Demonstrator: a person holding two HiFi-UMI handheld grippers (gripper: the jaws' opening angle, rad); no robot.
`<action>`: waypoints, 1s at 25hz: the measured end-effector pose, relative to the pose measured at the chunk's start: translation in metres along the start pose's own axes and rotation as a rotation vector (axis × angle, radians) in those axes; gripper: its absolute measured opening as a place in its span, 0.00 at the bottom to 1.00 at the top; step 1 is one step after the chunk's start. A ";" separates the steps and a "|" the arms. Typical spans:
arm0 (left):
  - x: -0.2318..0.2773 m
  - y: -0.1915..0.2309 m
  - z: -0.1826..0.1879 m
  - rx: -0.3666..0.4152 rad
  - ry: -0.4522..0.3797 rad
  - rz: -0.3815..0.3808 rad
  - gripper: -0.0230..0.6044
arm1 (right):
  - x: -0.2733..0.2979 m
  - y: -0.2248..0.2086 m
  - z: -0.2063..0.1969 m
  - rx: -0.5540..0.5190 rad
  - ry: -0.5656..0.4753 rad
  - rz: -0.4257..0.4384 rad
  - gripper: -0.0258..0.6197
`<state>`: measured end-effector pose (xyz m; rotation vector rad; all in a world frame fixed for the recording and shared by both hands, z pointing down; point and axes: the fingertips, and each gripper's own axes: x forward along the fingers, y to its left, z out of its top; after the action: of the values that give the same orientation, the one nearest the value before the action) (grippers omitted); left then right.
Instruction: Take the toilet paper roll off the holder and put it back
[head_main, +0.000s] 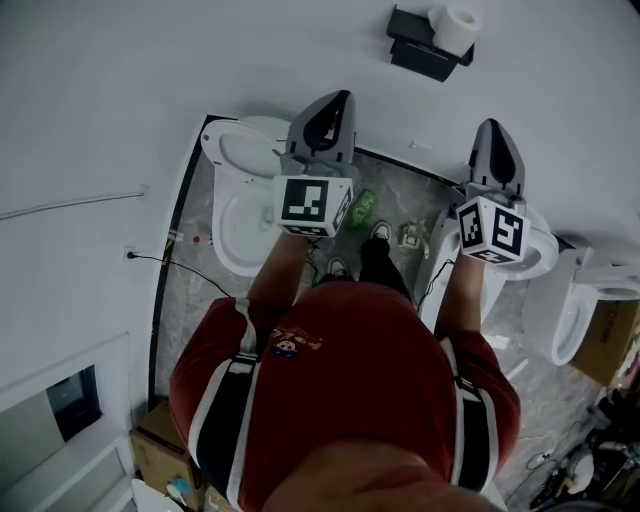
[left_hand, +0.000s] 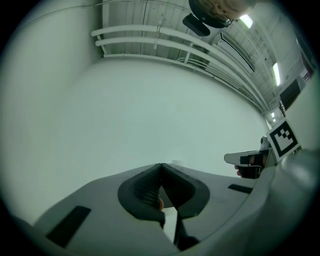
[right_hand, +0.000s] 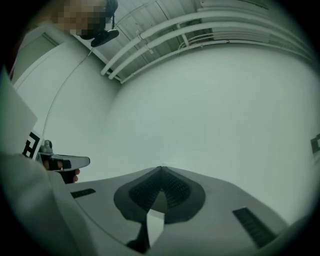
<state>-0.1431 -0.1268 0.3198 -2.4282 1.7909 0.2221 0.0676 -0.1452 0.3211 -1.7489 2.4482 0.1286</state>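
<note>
Jaws shut tip to tip on the left gripper (left_hand: 161, 166), nothing between them. Same on the right gripper (right_hand: 160, 169): fully closed, holding nothing. Face, in both gripper views, only bare pale wall (left_hand: 150, 110), with pipes (left_hand: 150, 45) high up near the ceiling. Point a little above level. Appear in the head view side by side, apart from each other, held out in front of a person in a red shirt (head_main: 350, 370), above toilets (head_main: 235, 200) standing on a grey floor (head_main: 200, 320).

Roll (head_main: 458, 28): white, on the black holder (head_main: 420, 52) fixed to the wall, at the top of the head view. Well apart from both grippers, nearer to the right one. Not possible to tell from here whether threaded on a peg or only resting on top of the holder.

As for the step: approach only, by my judgement. No removal begun yet, roll on the holder and untouched. So very early in the task, with both halves, taking off and putting back, yet to do.

For the next move: probably calls for the right gripper brought up to the roll, with jaws opened wide before arrival, since with closed tips only pushing is possible. Then asks for a gentle close across the soft paper, enough to hold but not to crush. After that, a pull along the free direction of the holder. Better also to keep the left gripper clear of the holder meanwhile.
</note>
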 end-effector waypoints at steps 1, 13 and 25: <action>0.009 -0.001 -0.002 0.003 -0.001 -0.002 0.07 | 0.008 -0.008 -0.004 0.006 0.005 -0.008 0.05; 0.129 -0.013 -0.005 0.060 0.000 0.013 0.07 | 0.098 -0.090 -0.003 0.043 -0.032 0.007 0.05; 0.168 -0.003 -0.019 0.091 0.027 0.086 0.07 | 0.152 -0.109 -0.022 0.079 -0.009 0.073 0.05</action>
<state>-0.0907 -0.2868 0.3069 -2.3066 1.8756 0.1130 0.1212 -0.3257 0.3203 -1.6242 2.4759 0.0469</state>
